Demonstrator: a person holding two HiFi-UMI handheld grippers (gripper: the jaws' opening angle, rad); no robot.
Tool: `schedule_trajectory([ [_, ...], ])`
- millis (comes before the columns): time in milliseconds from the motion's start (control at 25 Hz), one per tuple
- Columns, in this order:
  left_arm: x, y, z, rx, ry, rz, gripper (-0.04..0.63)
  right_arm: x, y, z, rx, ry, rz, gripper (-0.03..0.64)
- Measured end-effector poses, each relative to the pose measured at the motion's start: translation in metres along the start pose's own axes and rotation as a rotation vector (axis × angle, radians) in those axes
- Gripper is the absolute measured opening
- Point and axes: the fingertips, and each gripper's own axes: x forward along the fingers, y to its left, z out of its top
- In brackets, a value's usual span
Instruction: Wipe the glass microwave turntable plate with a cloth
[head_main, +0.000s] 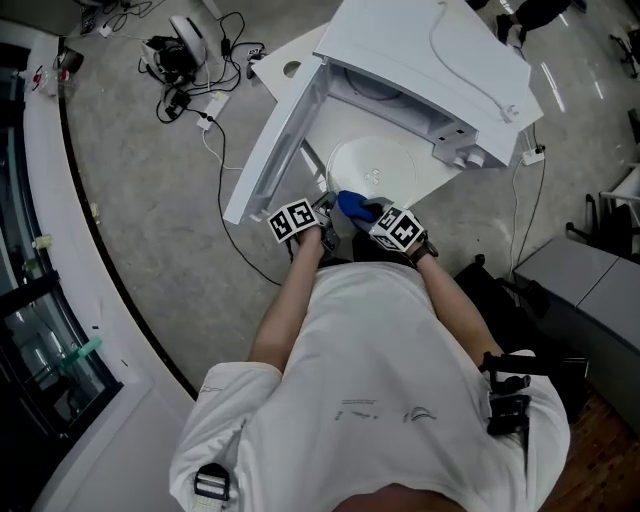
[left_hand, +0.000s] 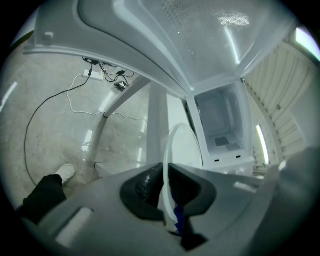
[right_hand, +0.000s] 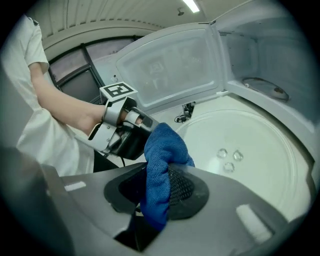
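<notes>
The round glass turntable plate (head_main: 372, 172) is held up over the open door of a white microwave (head_main: 420, 70) that lies on the floor. My left gripper (head_main: 322, 213) is shut on the plate's near rim (left_hand: 165, 170), seen edge-on between its jaws. My right gripper (head_main: 372, 214) is shut on a blue cloth (right_hand: 159, 165), which bunches up between the jaws and touches the plate's near left edge (right_hand: 240, 150). In the head view the blue cloth (head_main: 352, 206) sits between the two marker cubes at the plate's near edge.
The microwave's open door (head_main: 275, 160) juts toward the left. Cables and a power strip (head_main: 195, 95) lie on the grey floor at the upper left. A white curved counter (head_main: 60, 250) runs along the left. Dark gear and a cabinet (head_main: 590, 290) stand at the right.
</notes>
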Motion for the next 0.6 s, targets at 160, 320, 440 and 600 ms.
schedule_trajectory([
  [160,0.0,-0.001,0.0,0.028,0.026,0.006,0.028,-0.039,-0.022,-0.037,0.103,-0.022,-0.073,0.094],
  [320,0.001,-0.005,0.0,0.061,0.052,0.007,0.027,-0.076,-0.068,-0.059,0.141,-0.007,-0.219,0.094],
  [440,0.004,-0.009,-0.001,0.091,0.074,0.007,0.026,-0.09,-0.102,-0.06,0.183,-0.005,-0.339,0.094],
  [600,0.01,-0.012,-0.005,0.123,0.116,0.022,0.029,-0.095,-0.135,-0.041,0.185,0.033,-0.499,0.094],
])
